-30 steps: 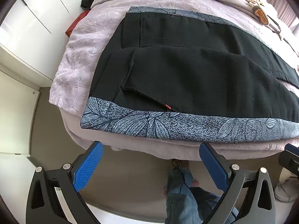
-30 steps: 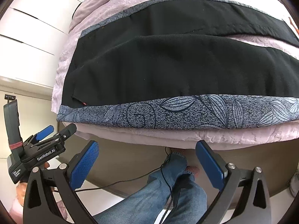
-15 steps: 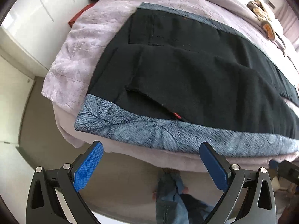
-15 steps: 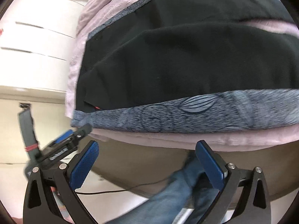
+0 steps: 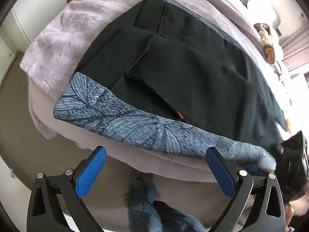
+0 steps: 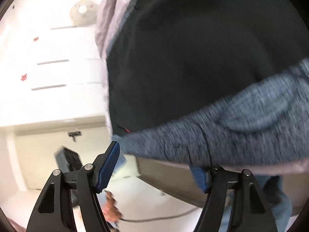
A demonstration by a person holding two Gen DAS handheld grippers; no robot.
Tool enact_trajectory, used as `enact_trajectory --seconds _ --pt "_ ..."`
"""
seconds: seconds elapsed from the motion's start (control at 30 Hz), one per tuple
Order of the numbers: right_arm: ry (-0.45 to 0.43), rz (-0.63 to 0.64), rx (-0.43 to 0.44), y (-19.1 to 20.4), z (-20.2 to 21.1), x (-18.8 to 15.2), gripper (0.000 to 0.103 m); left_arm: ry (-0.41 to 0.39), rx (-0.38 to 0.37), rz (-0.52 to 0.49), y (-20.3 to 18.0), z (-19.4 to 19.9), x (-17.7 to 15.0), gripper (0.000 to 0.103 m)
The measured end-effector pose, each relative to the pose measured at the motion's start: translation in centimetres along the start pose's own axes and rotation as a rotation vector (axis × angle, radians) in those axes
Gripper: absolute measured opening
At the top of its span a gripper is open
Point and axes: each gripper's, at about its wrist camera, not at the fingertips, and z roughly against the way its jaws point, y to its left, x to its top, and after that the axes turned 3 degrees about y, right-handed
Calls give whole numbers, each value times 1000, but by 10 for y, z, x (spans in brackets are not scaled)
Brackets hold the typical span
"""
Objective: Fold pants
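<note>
Presently the pants [image 5: 193,73] lie flat on the bed [image 5: 58,38], just ahead of both claws, left claw [image 5: 156,170] and right claw [image 6: 154,166] each spread open and empty. The patterned side band [image 5: 135,123] overhangs the mattress edge; a one-layer pinch would likely skew the fold. No containers appear.

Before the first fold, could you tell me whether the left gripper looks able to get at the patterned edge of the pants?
Probably yes. The left gripper is open, just short of the patterned edge, which lies along the bed's near side with nothing between them.
</note>
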Motion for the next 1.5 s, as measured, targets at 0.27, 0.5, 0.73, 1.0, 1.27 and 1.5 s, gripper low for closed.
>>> enact_trajectory --seconds 0.27,0.5,0.73,1.0,1.27,1.5 --pt "-27 77 69 44 19 21 73 -8 -146 195 -6 -4 29 101" --pt "-12 25 48 15 24 19 73 8 -70 227 7 -23 37 34" --pt "-46 -147 46 -30 34 29 8 -34 -18 102 -5 4 45 27" --pt "-26 133 -37 60 64 92 8 -218 -41 -65 -68 59 122 27" --pt "4 239 -113 90 38 214 12 -377 100 -200 -97 14 232 56" --pt "45 175 -241 55 -23 287 20 -257 277 -166 -77 -64 271 64"
